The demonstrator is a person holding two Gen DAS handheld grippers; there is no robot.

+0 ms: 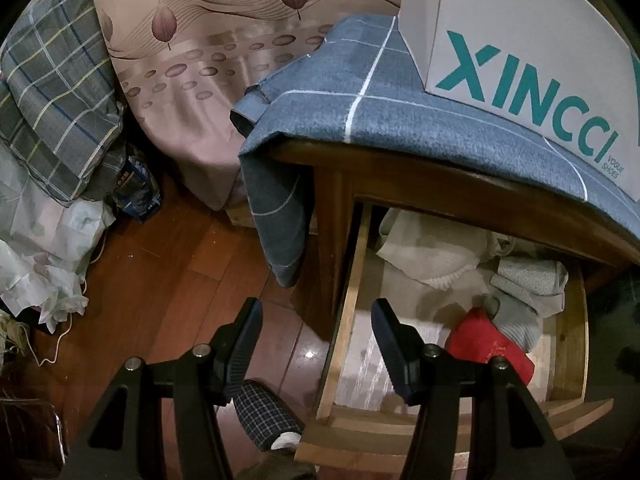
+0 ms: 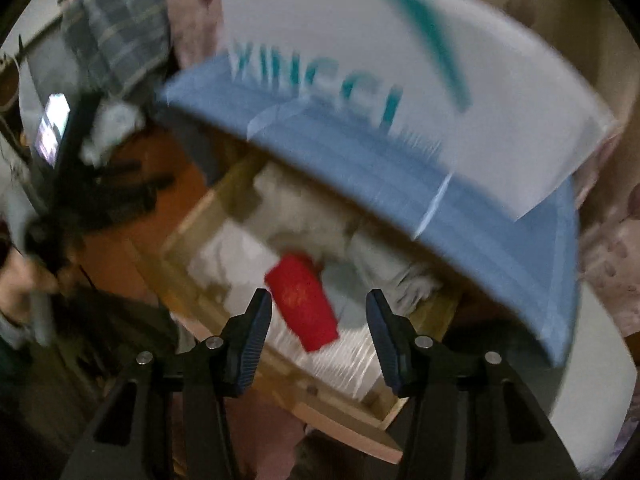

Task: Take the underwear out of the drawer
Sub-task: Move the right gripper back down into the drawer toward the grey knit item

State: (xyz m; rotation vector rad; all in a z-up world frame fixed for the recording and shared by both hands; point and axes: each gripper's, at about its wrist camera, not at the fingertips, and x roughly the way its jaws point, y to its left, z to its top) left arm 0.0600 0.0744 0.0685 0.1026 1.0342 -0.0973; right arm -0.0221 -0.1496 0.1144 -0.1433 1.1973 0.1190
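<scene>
- Here, furthest left in the left wrist view, a plaid pillow (image 1: 60,92) and crumpled paper (image 1: 40,280) lie on the wood floor (image 1: 168,280), well apart from the work.
- The left gripper (image 1: 316,344) hangs over the drawer's (image 1: 348,300) left wall, jaws spread, nothing between them; one finger is over the floor, the other over the drawer.
- The drawer is pulled out under a blue cloth (image 1: 400,112) that bears a white shoebox (image 1: 540,60).
- Inside, a red garment (image 1: 480,340), probably the underwear, lies near the front, just beside a grey one (image 1: 516,320); pale folded cloth (image 1: 432,256) fills the back.
- In the blurred right wrist view the red garment (image 2: 304,304) shows between the right gripper's (image 2: 318,328) fingers, closer to the left one. The jaws are spread and pinch nothing; I cannot tell whether they touch it.
- To do this well, I judge: centre the red cloth between the fingers, sink until the tips bite into its bulk, pinch only the red, not the grey beside it.
- Lift straight up, clear of the front wall and cloth edge.
</scene>
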